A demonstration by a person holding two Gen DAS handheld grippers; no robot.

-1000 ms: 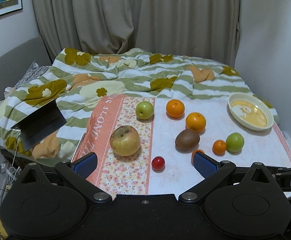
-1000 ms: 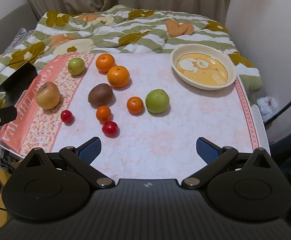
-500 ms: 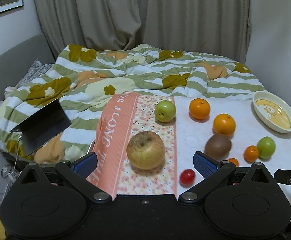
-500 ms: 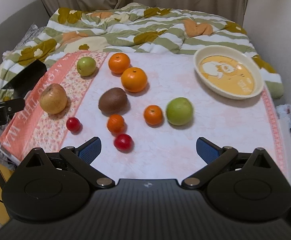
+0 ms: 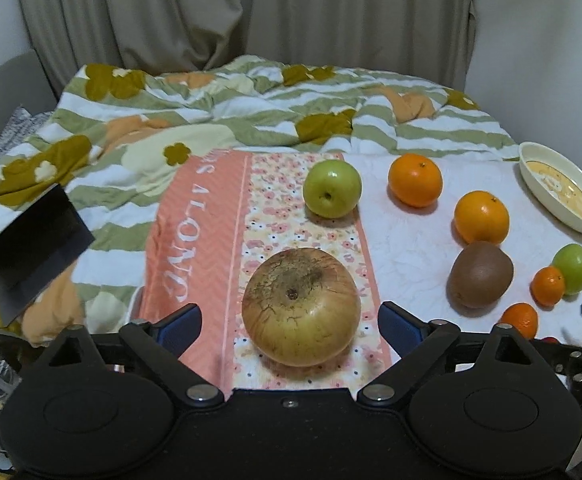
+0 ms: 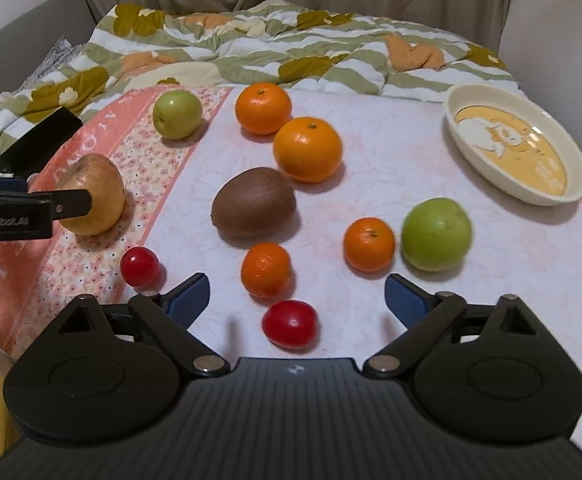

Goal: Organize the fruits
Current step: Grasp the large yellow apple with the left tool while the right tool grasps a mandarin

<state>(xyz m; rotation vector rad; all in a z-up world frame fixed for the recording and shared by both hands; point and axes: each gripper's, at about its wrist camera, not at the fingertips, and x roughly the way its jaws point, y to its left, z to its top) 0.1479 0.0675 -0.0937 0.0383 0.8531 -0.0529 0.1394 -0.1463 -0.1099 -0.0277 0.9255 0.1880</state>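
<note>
Item: large yellow-brown apple (image 5: 301,306), stem end up, on the floral band of the cloth-covered tabletop (image 5: 403,248).

Position relative to left gripper (image 5: 290,322): squarely between the two blue fingers (image 5: 181,324), which stand apart on either side with a gap to each flank; not yet touching as far as can be seen. The fruit is round, so no long axis to line up with.

Right gripper (image 6: 297,294): fingers apart, holding nothing; a red cherry tomato (image 6: 289,324) lies between them, a small mandarin (image 6: 266,269) just beyond.

Nearer hand: the left, plainly; the right-wrist view shows one left finger lying across the apple's flank.

Other fruit: small green apple (image 5: 332,188) further back on the same band; two oranges (image 5: 415,179), a kiwi (image 5: 480,274), a second mandarin (image 6: 368,244), a green fruit (image 6: 436,234) and another tomato (image 6: 140,267) to the right.

Destination, judged: cream dish (image 6: 517,154), far right corner, holding no fruit.

Clearances: the tabletop's left edge runs close beside the apple, with the bed quilt (image 5: 219,120) beyond. A lift and rightward carry passes over the kiwi and oranges.
</note>
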